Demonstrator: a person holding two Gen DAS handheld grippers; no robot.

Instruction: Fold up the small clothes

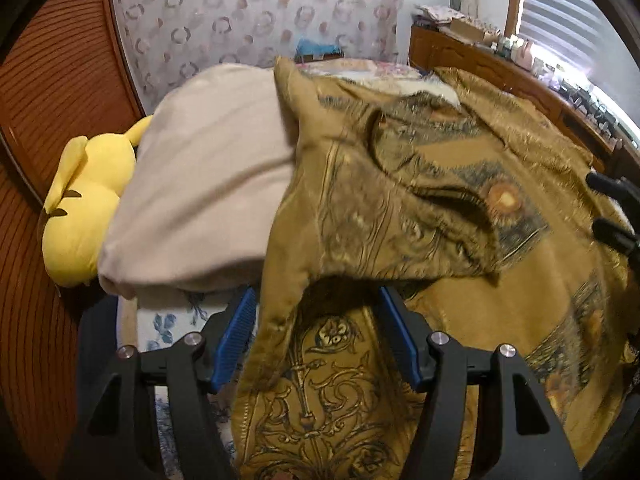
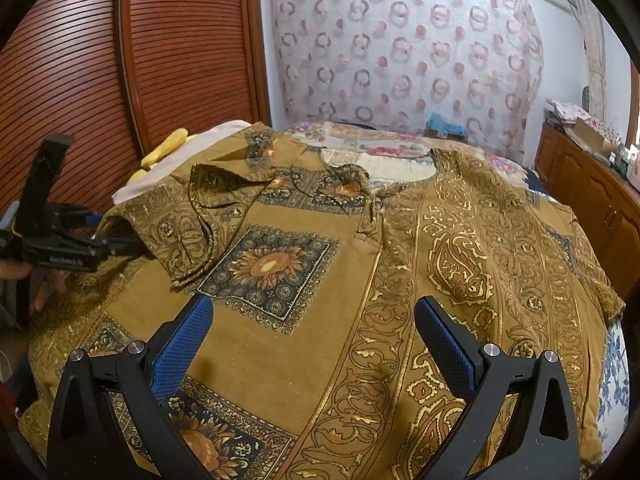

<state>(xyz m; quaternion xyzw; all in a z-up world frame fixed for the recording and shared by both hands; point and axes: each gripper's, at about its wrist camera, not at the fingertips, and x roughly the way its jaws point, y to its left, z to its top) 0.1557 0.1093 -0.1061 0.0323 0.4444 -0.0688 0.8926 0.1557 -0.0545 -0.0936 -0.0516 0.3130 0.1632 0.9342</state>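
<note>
A mustard-gold patterned shirt (image 2: 328, 280) with sunflower squares lies spread on the bed, collar at the far side. Its left sleeve (image 2: 188, 224) is folded in over the body. In the left wrist view the sleeve edge (image 1: 360, 208) hangs in front of my left gripper (image 1: 318, 300), whose blue pads stand apart with cloth between them, not pinched. The left gripper also shows in the right wrist view (image 2: 120, 244) at the sleeve's edge. My right gripper (image 2: 314, 308) is open and empty, hovering above the shirt's front. It shows at the far right in the left wrist view (image 1: 612, 208).
A beige pillow (image 1: 200, 200) and a yellow plush toy (image 1: 84, 200) lie at the bed's left. A brown slatted wardrobe (image 2: 120, 80) stands behind them. A wooden dresser (image 2: 592, 200) with clutter runs along the right. A patterned curtain (image 2: 400, 60) hangs at the back.
</note>
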